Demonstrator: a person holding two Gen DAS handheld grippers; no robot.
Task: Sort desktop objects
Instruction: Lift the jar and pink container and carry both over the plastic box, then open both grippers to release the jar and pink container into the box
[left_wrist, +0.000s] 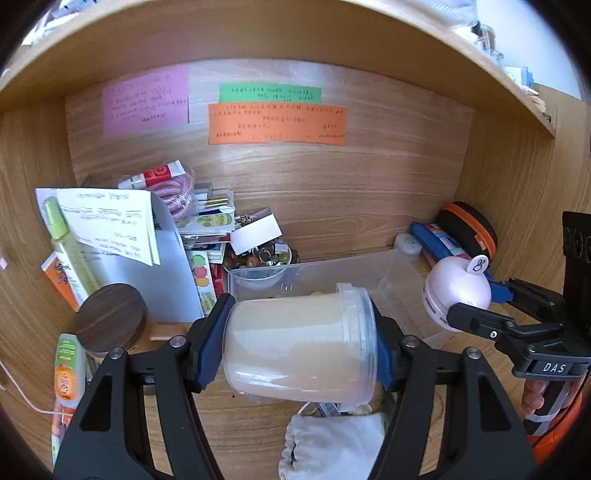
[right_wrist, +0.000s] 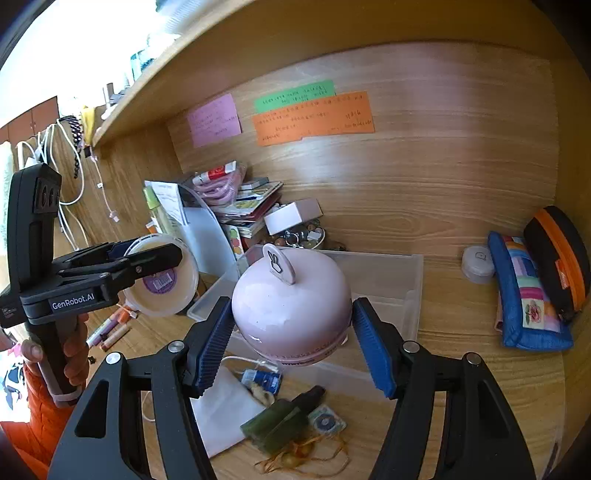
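Left gripper (left_wrist: 301, 345) clamped on cream jar (left_wrist: 299, 347), right gripper (right_wrist: 291, 332) seemingly gripping pink jar (right_wrist: 291, 306), both poised above clear bin (right_wrist: 388, 280) mid-desk, presumably for sorting.

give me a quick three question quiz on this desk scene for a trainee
1. True or false: the left gripper holds the jar on its side.
2. What is between the right gripper fingers? a) pink dome b) orange pouch c) green bottle
3. How many coloured notes are stuck on the back panel?

Key: 1 true; 2 a; 3 three (pink, green, orange).
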